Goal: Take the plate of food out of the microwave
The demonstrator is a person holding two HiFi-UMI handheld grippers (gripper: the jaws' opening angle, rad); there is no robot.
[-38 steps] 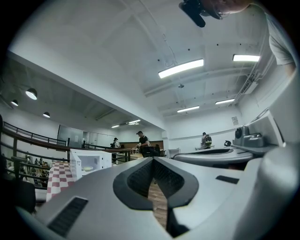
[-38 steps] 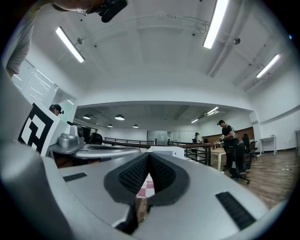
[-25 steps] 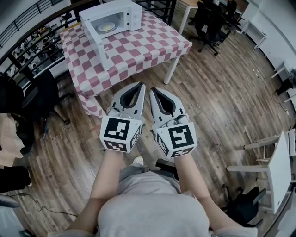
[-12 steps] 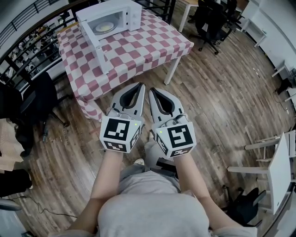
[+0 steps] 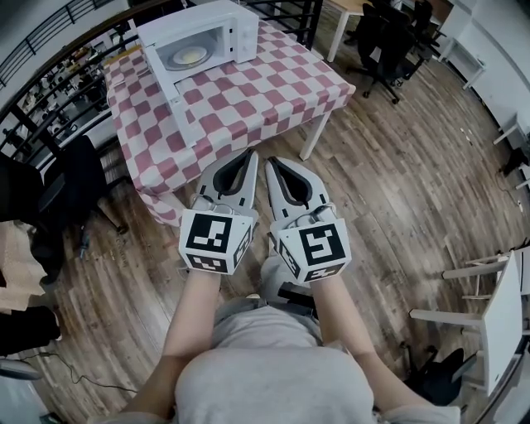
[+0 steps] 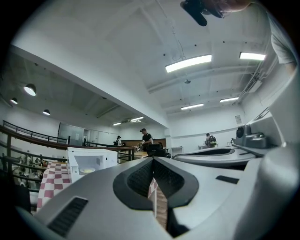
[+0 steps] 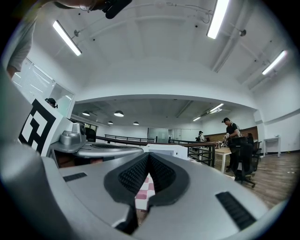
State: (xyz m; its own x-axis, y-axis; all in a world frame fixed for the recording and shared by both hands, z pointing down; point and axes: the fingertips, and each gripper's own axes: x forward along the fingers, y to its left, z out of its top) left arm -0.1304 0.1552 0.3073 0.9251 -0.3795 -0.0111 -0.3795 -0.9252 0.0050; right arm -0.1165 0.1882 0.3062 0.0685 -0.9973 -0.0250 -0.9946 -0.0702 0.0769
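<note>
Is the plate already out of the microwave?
No, the plate lies inside the open microwave on the table.

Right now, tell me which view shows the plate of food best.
The head view: it looks down into the open microwave, so the plate shows whole and unobstructed. The left gripper view shows it only as a small pale shape inside. The right gripper view shows just part of the microwave, no plate.

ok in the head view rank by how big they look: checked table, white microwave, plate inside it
largest to smallest:
red-and-white checked table
white microwave with open door
round plate of yellowish food inside it
</note>
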